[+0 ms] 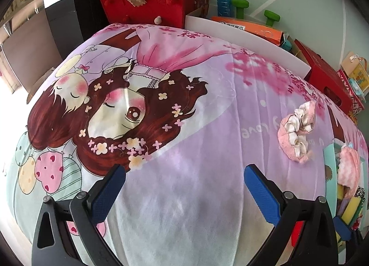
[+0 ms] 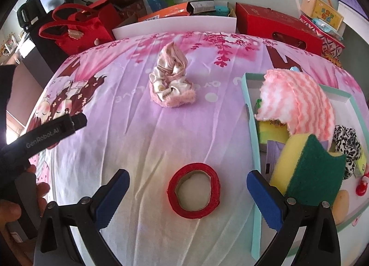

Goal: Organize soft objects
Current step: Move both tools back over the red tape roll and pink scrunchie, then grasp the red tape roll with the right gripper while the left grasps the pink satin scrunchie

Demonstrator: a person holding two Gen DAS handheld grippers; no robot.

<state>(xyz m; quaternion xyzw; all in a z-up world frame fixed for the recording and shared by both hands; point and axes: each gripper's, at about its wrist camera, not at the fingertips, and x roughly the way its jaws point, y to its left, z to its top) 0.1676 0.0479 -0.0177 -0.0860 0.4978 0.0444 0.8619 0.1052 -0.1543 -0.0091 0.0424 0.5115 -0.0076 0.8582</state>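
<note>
**Red tape roll lined up between open right jaws; box half filled**

The right gripper point(image 2: 186, 193) stands wide open, empty, with the red tape roll point(image 2: 193, 193) lying flat on the cartoon-print bedsheet point(image 2: 138, 127) between its blue fingers point(image 2: 113, 199). The roll looks light, with a crepe-like fabric face and a slightly squashed ring shape; it should yield under pressure. Best hold, in my judgement: across the outer wall, pads on opposite sides, closing gently.

The left gripper point(image 1: 184, 193) is also wide open and holds nothing, over bare sheet.

The pale green box point(image 2: 252, 127) sits just beside the roll and already contains a pink fluffy cloth point(image 2: 299, 102), a yellow-and-green sponge point(image 2: 306, 169) and a black-and-white scrunchie point(image 2: 348, 148).

A pink plush and satin scrunchie bundle point(image 2: 170, 84) lies well apart mid-sheet: limp, slippery in the satin parts, best pinched at the plush rim.
</note>
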